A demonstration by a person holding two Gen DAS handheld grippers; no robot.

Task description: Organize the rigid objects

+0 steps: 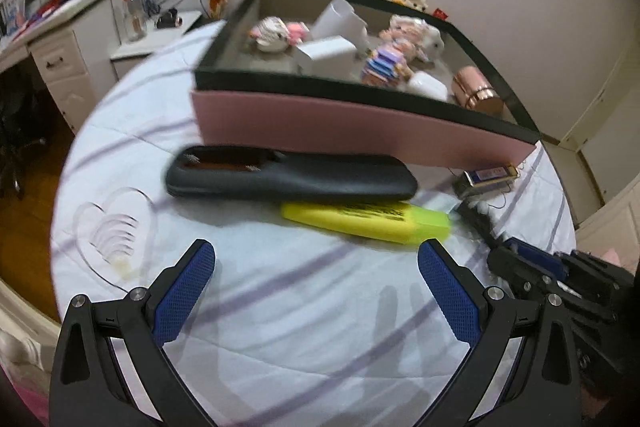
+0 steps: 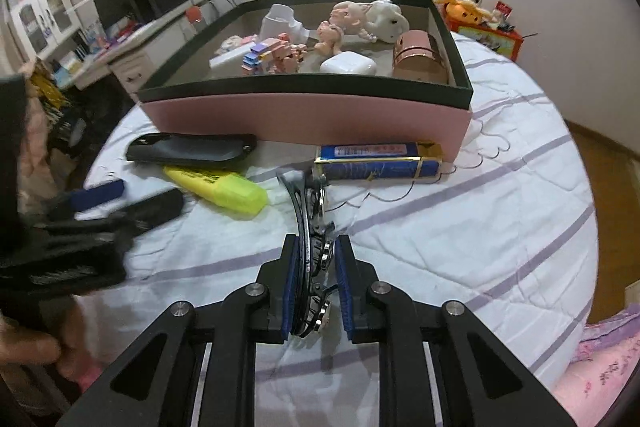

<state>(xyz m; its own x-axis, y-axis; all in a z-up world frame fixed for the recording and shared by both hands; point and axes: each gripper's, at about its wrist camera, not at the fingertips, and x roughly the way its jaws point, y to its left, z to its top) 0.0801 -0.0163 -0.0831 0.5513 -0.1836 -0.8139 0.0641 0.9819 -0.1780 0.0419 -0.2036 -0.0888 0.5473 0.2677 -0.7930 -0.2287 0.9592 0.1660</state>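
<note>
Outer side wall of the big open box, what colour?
Pink, with a black rim band on top: the open box. Clearest in the right wrist view.

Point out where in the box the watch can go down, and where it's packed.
The right gripper holds the watch. Inside the box, bare floor shows at the near left corner, before the white carton. The middle and right are crowded: block toy, earbud case, copper chest.

Both wrist views low over bed, facing pink box [image 1: 360, 123] [image 2: 304, 115]; shared: box, highlighter [image 1: 368, 221] [image 2: 218, 189].

Home bedroom: quilted bedspread [image 2: 460, 227], desk [image 1: 60, 39].
</note>
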